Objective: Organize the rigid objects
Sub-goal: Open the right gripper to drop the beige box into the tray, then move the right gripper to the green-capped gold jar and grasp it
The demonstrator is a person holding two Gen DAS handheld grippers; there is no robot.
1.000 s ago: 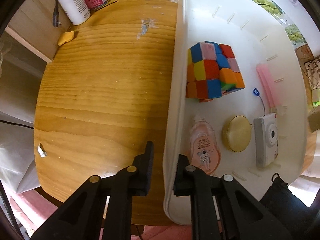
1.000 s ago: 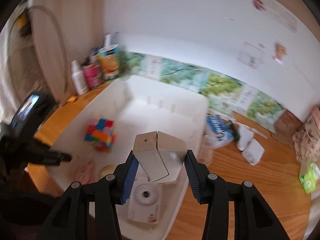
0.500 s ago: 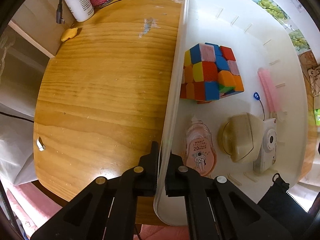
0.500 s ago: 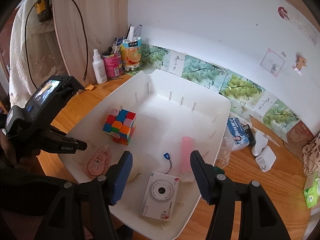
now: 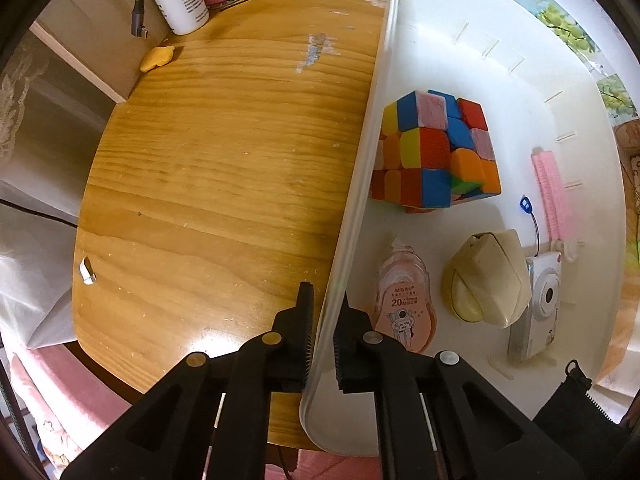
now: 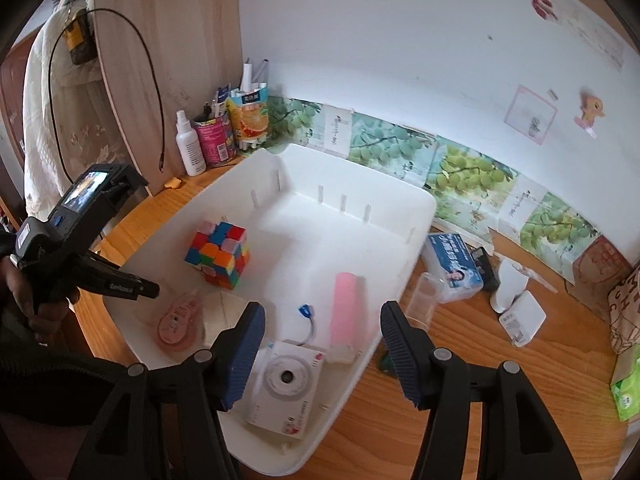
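left gripper (image 5: 323, 322) points straight down, clamped on white bin (image 5: 362, 184) rim | right gripper (image 6: 322, 344) tilts down over bin, jaws apart, empty

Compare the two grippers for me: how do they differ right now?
The left gripper is clamped shut on the white bin's rim; the right gripper has open jaws with nothing between them. The left gripper points down at the bin's edge, while the right gripper hangs above the bin's contents, over the white camera. Both are black, two-fingered and hand-held.
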